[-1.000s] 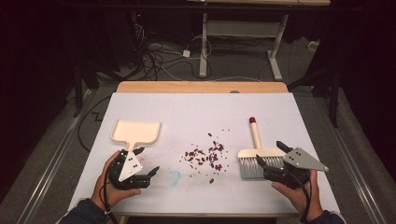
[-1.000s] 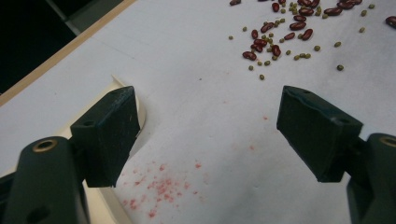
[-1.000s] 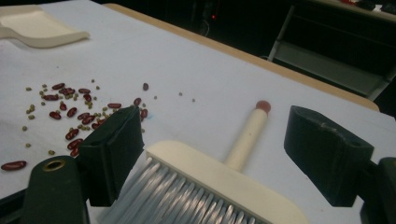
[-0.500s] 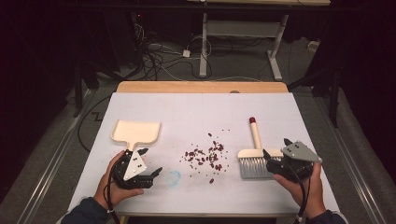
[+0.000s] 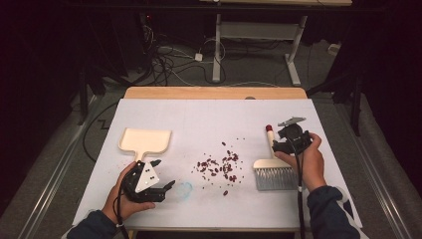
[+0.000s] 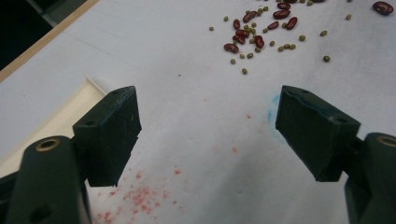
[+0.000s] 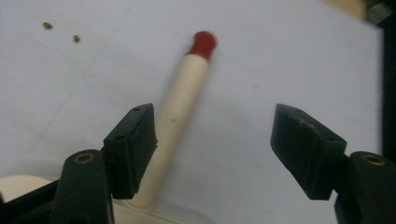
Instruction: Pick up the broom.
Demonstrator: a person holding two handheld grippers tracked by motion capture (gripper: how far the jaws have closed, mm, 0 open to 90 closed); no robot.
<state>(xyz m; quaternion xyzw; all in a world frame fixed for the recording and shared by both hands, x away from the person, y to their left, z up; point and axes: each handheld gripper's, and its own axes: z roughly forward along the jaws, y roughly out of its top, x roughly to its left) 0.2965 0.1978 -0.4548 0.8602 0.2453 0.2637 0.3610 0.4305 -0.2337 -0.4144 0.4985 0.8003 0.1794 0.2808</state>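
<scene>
A cream brush lies at the table's right, with its grey bristles (image 5: 275, 178) near me and its red-tipped handle (image 5: 269, 130) pointing away. My right gripper (image 5: 276, 144) hovers open beside that handle. In the right gripper view the handle (image 7: 180, 107) runs up past the left jaw to its red tip (image 7: 203, 43), and the right gripper (image 7: 212, 149) holds nothing. A cream dustpan (image 5: 147, 141) lies at the left. My left gripper (image 5: 164, 173) stands open just below it, nothing between the jaws (image 6: 208, 135). Red beans and small green ones (image 5: 219, 167) (image 6: 254, 37) are scattered mid-table.
White paper (image 5: 209, 119) covers the table, whose wooden far edge (image 5: 214, 92) shows. A blue smear (image 5: 183, 188) marks the paper near the left gripper, with red specks (image 6: 140, 193) close by. The dustpan's rim (image 6: 46, 121) sits behind the left jaw. Cables lie on the floor beyond.
My right gripper has moved away from me, from beside the bristles up alongside the brush handle. The left gripper has barely shifted.
</scene>
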